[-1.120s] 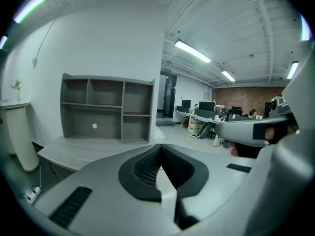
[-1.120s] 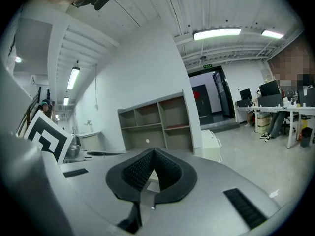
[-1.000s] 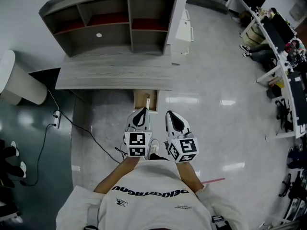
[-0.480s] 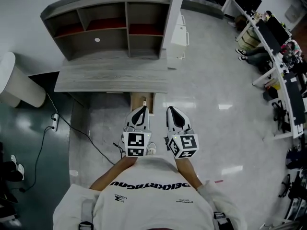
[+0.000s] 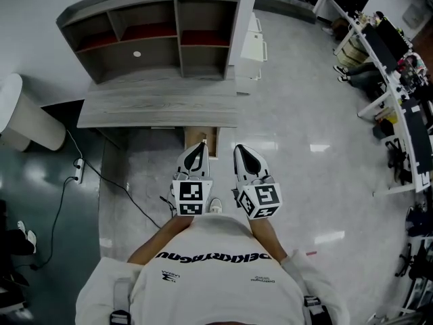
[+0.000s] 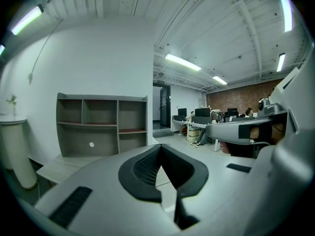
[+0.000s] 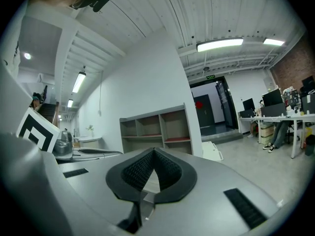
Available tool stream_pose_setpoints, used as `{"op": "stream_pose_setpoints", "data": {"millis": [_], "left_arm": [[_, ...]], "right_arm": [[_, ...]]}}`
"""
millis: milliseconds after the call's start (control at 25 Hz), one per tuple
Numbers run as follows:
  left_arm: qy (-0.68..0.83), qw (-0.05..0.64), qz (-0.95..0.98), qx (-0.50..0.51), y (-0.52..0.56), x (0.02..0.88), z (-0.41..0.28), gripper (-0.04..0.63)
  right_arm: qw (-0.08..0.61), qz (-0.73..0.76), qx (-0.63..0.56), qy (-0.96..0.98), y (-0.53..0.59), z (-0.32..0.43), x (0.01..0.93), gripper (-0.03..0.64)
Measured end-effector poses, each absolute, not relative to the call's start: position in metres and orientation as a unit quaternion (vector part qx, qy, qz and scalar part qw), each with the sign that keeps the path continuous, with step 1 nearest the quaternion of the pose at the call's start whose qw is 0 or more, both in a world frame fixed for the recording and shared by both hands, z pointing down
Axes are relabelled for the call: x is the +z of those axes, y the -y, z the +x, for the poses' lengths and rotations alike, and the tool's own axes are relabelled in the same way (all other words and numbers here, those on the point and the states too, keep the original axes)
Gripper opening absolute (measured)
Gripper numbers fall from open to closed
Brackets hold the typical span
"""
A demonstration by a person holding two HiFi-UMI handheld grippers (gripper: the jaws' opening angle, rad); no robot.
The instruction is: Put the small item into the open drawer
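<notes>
In the head view I hold both grippers side by side in the lower centre of the frame, just in front of my chest. The left gripper (image 5: 198,149) points up the frame at the open drawer (image 5: 191,137), which sticks out below the front edge of the grey desk (image 5: 159,107), and its tip overlaps the drawer. The right gripper (image 5: 241,150) sits just beside it, over bare floor (image 5: 298,147). A shelf unit (image 5: 152,36) stands on the desk at the upper left. I cannot make out the small item.

In the left gripper view my left gripper (image 6: 159,147) is clenched, its 2 black pads meeting at the tip with nothing between them, the shelf unit (image 6: 101,124) behind at centre left.

In the right gripper view my right gripper (image 7: 154,151) is likewise clenched and empty, the shelf unit (image 7: 157,127) just above it.
</notes>
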State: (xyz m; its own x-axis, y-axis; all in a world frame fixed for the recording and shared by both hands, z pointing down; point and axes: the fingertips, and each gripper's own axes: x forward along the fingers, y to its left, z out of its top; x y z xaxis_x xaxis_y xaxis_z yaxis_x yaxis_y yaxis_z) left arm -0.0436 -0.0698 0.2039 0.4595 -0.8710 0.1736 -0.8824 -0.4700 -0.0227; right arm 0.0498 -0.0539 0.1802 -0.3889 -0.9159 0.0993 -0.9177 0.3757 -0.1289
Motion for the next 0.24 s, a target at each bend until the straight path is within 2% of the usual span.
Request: {"op": "stream_pose_setpoints", "data": {"millis": [240], "left_arm": [[0.514,0.036,0.853,0.079,0.0681,0.2068,-0.0378,0.015]], "right_arm": [[0.006,0.555,0.077,0.828,0.0545,0.0561,0.1814,0.031]]}}
